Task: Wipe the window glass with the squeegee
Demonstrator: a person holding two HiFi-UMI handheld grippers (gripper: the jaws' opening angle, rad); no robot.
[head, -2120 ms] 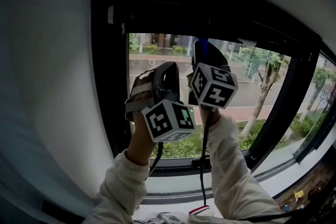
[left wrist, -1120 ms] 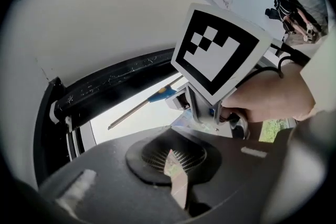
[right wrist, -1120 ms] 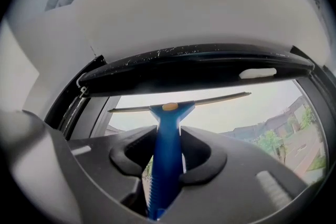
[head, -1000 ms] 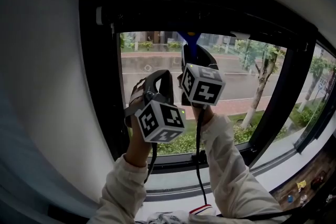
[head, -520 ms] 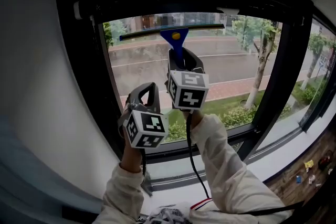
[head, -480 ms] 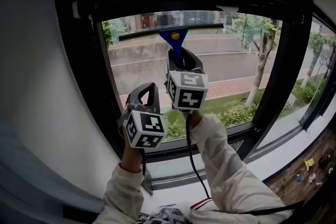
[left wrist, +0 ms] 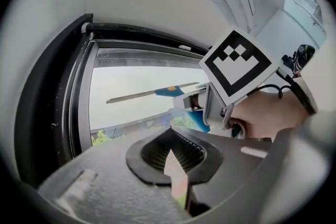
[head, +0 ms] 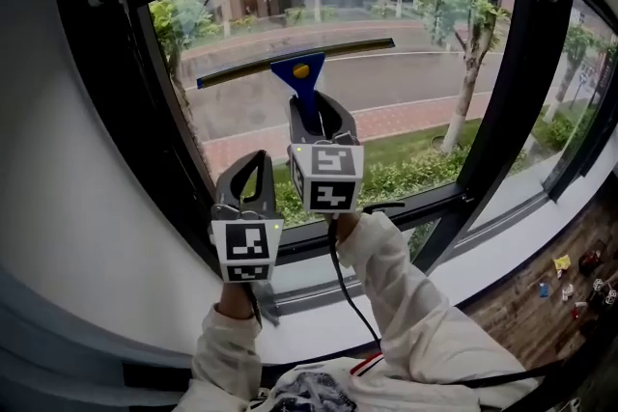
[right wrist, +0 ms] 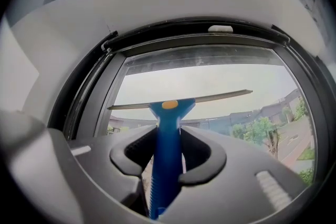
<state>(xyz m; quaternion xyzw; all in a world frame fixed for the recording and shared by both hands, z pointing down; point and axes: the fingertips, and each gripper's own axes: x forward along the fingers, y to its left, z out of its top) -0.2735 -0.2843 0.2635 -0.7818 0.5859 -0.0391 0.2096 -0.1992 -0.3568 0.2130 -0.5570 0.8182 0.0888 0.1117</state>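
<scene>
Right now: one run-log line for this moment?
right gripper: shut on squeegee | blade: high on window glass | left gripper: shut, empty, below right gripper

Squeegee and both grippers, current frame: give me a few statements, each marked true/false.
1. The right gripper is clamped on the blue handle of the squeegee. True.
2. The left gripper holds a cloth. False: its jaws are together with nothing between them.
3. The squeegee's blade stands vertical on the window glass. False: it runs roughly horizontal, slightly tilted, across the upper part of the pane.
4. In the head view the left gripper sits lower than the right gripper. True.
5. The squeegee's handle is red. False: it is blue, with a yellow spot near the blade.
</scene>
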